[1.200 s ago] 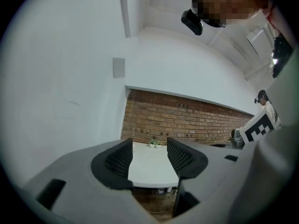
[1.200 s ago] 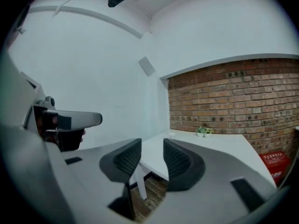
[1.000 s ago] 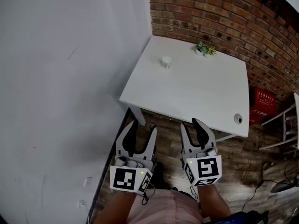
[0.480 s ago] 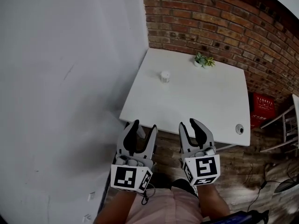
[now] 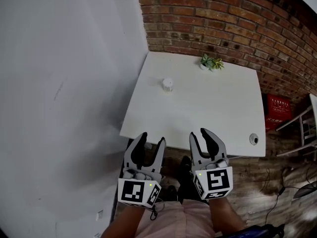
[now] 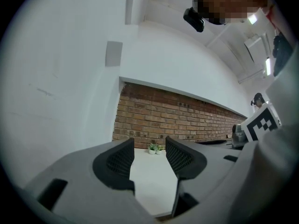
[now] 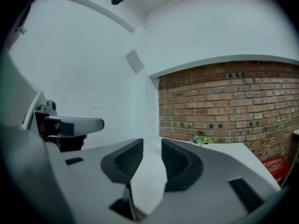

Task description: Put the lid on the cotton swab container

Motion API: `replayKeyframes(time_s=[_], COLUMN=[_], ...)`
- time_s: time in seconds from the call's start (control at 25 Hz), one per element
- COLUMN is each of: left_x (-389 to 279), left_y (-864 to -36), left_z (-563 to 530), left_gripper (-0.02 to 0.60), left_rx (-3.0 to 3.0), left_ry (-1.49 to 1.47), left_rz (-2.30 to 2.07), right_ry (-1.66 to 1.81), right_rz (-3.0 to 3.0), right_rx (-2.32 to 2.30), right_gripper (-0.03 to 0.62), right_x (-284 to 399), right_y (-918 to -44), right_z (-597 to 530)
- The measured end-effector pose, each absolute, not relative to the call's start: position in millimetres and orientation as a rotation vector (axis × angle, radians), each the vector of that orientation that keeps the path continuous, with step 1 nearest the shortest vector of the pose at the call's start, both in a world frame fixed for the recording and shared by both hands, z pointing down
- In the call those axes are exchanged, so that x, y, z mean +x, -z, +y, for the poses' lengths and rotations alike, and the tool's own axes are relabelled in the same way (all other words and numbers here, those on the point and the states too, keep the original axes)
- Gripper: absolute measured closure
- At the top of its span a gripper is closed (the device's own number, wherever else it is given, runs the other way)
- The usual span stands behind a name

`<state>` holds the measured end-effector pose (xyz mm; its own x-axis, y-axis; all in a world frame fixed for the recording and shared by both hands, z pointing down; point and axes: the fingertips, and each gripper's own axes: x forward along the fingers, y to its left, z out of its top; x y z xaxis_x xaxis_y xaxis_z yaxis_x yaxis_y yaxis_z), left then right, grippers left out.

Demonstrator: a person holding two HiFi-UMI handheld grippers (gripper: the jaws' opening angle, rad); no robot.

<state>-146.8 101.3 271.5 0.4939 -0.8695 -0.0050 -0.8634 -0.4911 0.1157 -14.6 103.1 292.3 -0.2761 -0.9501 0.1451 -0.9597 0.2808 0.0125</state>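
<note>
- The small white cylindrical cotton swab container (image 5: 168, 85) stands alone toward the far left of the white counter (image 5: 218, 110), well apart from both grippers. It is too small from here to tell whether its lid is on or lies elsewhere.
- The left gripper (image 5: 150, 144) and the right gripper (image 5: 202, 139) hang side by side just short of the counter's near edge. I'd say they are held level and pointing forward, ready to reach in.
- The left fingers are released, with nothing between them. The right fingers are closing a little, also on nothing.
- Only the head view shows the container. Both gripper views look low across the counter to a small green potted plant (image 6: 155, 148) by the red brick wall (image 5: 223, 14).
</note>
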Motion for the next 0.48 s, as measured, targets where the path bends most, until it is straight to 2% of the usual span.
replayKeyframes(time_s=[0.48], left_x=[-110], left_y=[-289], left_z=[-1], left_gripper=[0.364], left_rx=[2.572], left_ry=[0.037], left_rz=[-1.574], right_ry=[-0.226], right_rz=[-2.451], right_rx=[1.765], right_gripper=[0.468], right_x=[26], right_y=[-320], right_z=[-3])
